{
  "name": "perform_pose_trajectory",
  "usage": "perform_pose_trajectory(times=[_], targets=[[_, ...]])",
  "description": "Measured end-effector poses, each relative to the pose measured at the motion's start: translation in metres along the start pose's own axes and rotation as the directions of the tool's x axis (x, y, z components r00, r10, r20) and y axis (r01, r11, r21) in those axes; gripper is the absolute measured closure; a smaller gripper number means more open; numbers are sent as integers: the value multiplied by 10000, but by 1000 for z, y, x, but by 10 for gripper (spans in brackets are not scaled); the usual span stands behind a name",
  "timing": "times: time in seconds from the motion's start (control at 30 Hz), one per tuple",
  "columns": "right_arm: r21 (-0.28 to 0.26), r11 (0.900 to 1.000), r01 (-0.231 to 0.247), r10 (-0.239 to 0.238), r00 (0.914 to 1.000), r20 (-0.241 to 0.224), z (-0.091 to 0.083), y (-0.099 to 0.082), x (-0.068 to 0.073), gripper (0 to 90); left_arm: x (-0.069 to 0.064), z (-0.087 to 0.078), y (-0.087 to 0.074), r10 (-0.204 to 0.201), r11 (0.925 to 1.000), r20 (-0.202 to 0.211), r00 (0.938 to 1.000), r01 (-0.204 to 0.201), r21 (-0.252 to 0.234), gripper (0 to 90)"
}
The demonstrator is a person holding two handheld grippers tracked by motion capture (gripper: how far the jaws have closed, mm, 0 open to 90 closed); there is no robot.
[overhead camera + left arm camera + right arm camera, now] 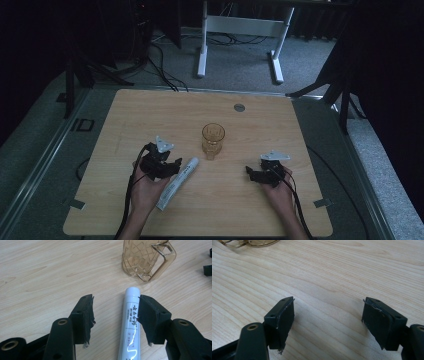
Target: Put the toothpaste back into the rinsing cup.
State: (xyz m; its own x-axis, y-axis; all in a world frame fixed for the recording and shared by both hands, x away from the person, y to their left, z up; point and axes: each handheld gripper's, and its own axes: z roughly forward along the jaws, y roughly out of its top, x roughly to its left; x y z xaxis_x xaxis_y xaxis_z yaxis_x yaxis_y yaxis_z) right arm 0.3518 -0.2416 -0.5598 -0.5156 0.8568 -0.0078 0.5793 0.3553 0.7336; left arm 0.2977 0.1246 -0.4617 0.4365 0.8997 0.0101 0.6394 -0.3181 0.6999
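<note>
From above, the left gripper (167,165) sits at the white tube (176,183), which lies flat on the table (150,115) below the amber mug (213,140). Left gripper view: jaws spread wide, tube (131,322) between them, against the right jaw, ungripped. Right gripper view: the right gripper (328,322) gapes wide over bare wood.

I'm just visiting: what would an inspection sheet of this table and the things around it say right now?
Surface: wooden table, a grey disc near its far edge.
Job's things: white tube lying flat; amber mug upright beyond it.
Clutter: nothing seen.
Grippers: left gripper open, tube between its jaws, beside the right one; right gripper open over bare wood.
Cables: one trails from each gripper; more on the floor.
Surroundings: grey carpet, white desk frame.
</note>
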Motion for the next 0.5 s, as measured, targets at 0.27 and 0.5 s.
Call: perform_pose_trajectory(times=[0.27,0.5], targets=[[11,10000,-17,17,10000,2,0,0,0,254,-4,0,1,219,9995,168,9996,-222,211,465],[10,10000,-18,18,10000,0,0,0,0,254,-5,0,2,317,9985,344,9989,-332,433,466]])
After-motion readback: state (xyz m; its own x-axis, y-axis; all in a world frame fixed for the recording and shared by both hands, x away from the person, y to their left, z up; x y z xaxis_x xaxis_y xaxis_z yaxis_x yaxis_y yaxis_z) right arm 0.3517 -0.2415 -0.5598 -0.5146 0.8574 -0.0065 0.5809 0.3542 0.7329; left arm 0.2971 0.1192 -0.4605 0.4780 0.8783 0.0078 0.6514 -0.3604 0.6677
